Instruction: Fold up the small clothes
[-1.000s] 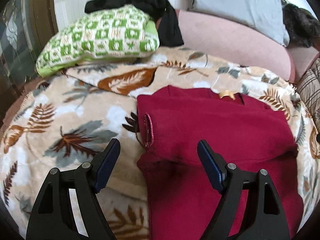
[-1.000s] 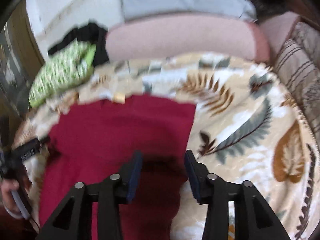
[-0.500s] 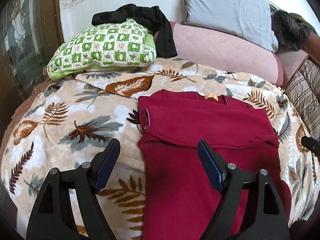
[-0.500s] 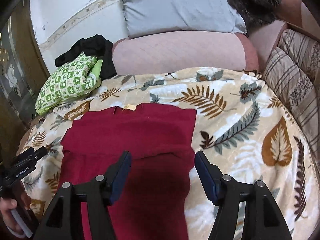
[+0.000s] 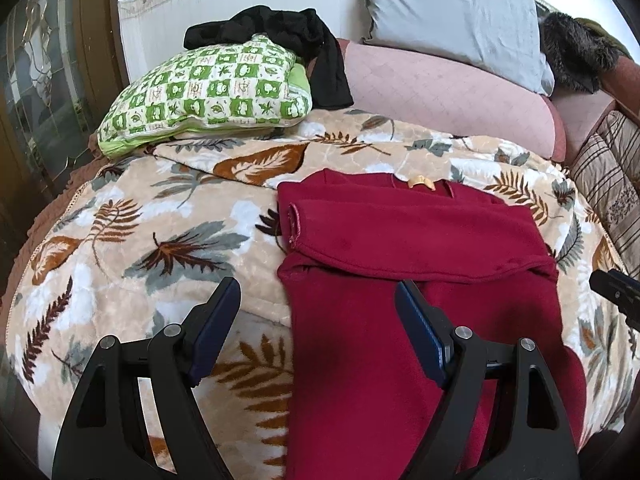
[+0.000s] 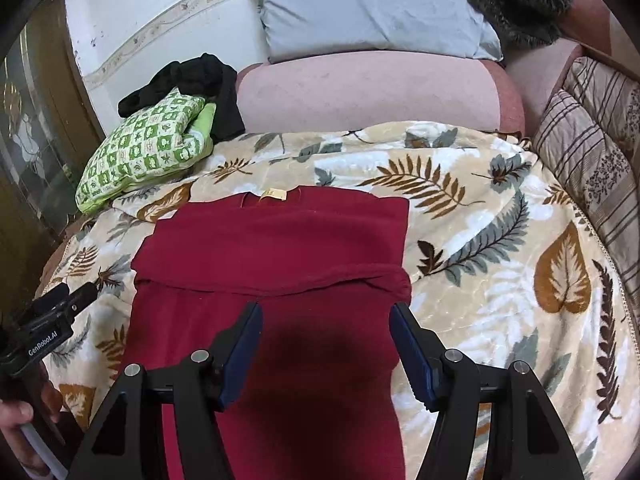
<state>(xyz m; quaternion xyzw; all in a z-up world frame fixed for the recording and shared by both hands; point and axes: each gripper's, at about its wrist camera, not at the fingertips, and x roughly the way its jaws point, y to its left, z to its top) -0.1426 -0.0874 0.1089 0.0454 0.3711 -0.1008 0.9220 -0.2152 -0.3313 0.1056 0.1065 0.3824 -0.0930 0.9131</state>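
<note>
Red garment (image 5: 400,264) with sleeves folded in, flat on leaf blanket (image 5: 132,240), left gripper (image 5: 318,316) and right gripper (image 6: 326,332) both open, empty, above its lower half

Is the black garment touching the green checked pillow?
Touching: the left wrist view shows the black garment draped directly over the green checked pillow, no gap.
</note>
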